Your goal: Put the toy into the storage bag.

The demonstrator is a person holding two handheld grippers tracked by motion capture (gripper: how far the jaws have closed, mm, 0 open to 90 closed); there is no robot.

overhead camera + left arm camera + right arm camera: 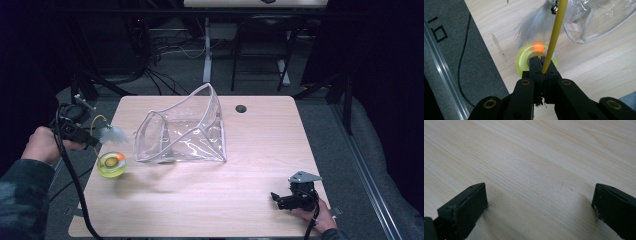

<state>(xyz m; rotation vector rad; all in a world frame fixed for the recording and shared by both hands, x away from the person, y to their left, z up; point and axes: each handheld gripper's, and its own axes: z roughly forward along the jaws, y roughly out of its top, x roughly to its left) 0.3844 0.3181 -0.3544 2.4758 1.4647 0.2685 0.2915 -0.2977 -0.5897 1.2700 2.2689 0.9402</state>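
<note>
Currently, taking the clear plastic bag (182,131) as my landmark, I find it standing open near the middle of the wooden table (250,165), its mouth facing the left edge and its white-trimmed rim propped up

To the left of the bag, my left gripper (92,140) is held in a hand (42,145) at the table's left edge. Its jaws are clamped tight on a thin yellow stick (552,37); in the left gripper view I see the stick caught between the two black tips and rising away toward the top of the picture. A tuft of pale feathers (114,134) hangs at the stick's far end, between the gripper and the bag, with a small dark bell (554,9) beside it. I cannot tell whether the feathers touch the bag

Just below the feathers, nearer me than the bag, sits a round yellow-green dish (111,165) with an orange ball (120,158) in it. It appears blurred in the left gripper view

Well to the right of the bag and nearer me, my right gripper (278,199) rests low at the table's near right corner, held by a hand (315,215). Its jaws stand wide apart with bare wood between them, grasping nothing
</note>
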